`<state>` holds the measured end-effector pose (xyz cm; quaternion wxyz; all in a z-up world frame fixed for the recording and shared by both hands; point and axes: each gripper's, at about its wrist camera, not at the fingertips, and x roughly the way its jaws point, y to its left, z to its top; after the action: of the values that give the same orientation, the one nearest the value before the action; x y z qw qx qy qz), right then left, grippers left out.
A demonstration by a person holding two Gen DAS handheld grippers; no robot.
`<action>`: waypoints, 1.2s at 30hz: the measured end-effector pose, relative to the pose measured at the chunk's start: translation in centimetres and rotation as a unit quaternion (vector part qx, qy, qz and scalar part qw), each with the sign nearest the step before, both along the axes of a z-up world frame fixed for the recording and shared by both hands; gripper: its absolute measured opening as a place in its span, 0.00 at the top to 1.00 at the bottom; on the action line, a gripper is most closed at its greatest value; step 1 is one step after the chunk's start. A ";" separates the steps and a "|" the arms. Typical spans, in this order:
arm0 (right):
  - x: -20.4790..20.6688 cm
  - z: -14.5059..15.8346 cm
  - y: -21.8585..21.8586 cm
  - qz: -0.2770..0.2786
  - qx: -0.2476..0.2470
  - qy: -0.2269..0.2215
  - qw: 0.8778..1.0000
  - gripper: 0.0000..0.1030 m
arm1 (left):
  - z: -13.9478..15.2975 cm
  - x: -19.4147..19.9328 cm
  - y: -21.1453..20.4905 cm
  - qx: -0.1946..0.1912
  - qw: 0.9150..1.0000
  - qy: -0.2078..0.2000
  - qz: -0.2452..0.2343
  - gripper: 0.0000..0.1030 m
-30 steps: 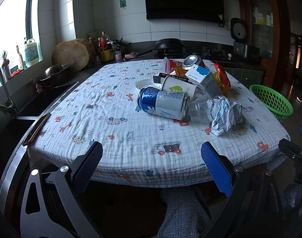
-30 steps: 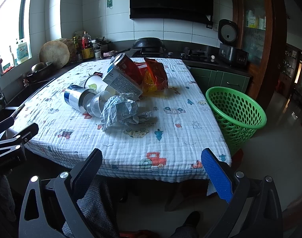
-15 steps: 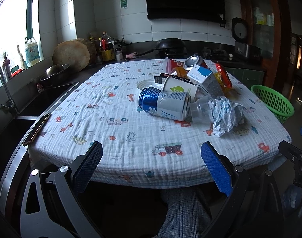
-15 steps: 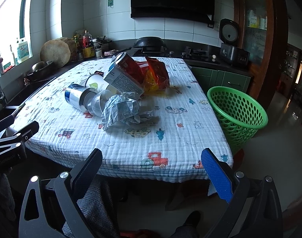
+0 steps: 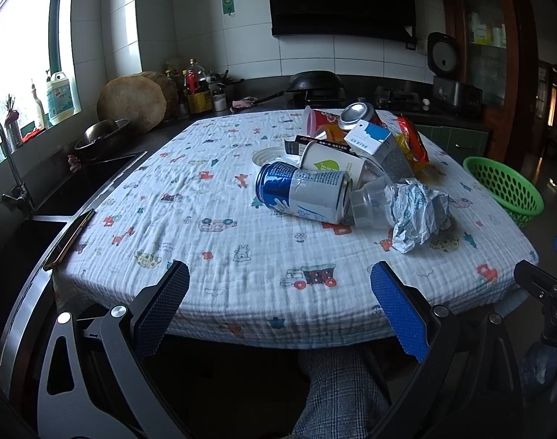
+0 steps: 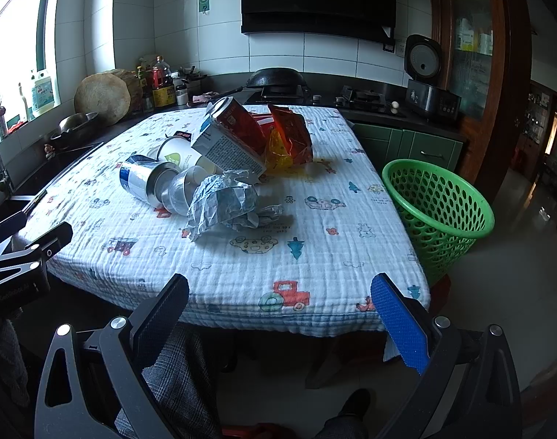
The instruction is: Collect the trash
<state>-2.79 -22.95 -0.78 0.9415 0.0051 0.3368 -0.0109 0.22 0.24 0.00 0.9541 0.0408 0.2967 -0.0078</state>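
A heap of trash lies on the patterned tablecloth (image 5: pixel 205 197): a blue and white can (image 5: pixel 303 192) on its side, a crumpled foil wrapper (image 5: pixel 415 214), a clear plastic cup (image 5: pixel 369 203), a paper cup (image 5: pixel 331 164), a milk carton (image 5: pixel 379 144), a red can (image 6: pixel 238 122) and red snack bags (image 6: pixel 291 135). A green mesh basket (image 6: pixel 437 212) stands on the floor right of the table. My left gripper (image 5: pixel 278 303) is open at the near table edge, short of the can. My right gripper (image 6: pixel 278 307) is open at the near right corner, holding nothing.
A sink (image 5: pixel 26 234) with a tap (image 5: pixel 4 153) lies left of the table, and a phone (image 5: pixel 69 238) rests on its rim. The back counter holds bottles (image 5: pixel 194 87), a wok (image 5: pixel 315 82), a rice cooker (image 6: pixel 422 73) and a round board (image 5: pixel 132 102). A person's checked trouser leg (image 5: pixel 337 395) is below.
Both grippers have crept slightly forward toward the table. Nothing on the table has moved, and both stay open.
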 end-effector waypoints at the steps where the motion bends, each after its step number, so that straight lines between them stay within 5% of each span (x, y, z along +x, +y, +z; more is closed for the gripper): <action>1: 0.0 0.0 0.0 0.000 0.001 0.000 1.000 0.06 | 0.0 0.0 0.0 0.000 1.000 0.000 0.000 0.05; 36: 0.6 -0.1 0.3 0.014 -0.002 -0.006 1.000 0.07 | 0.4 0.6 0.0 0.009 1.000 -0.007 -0.001 0.05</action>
<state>-2.23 -22.68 -0.91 0.9436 -0.0017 0.3310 0.0020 0.83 0.23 0.44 0.9557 0.0498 0.2901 -0.0054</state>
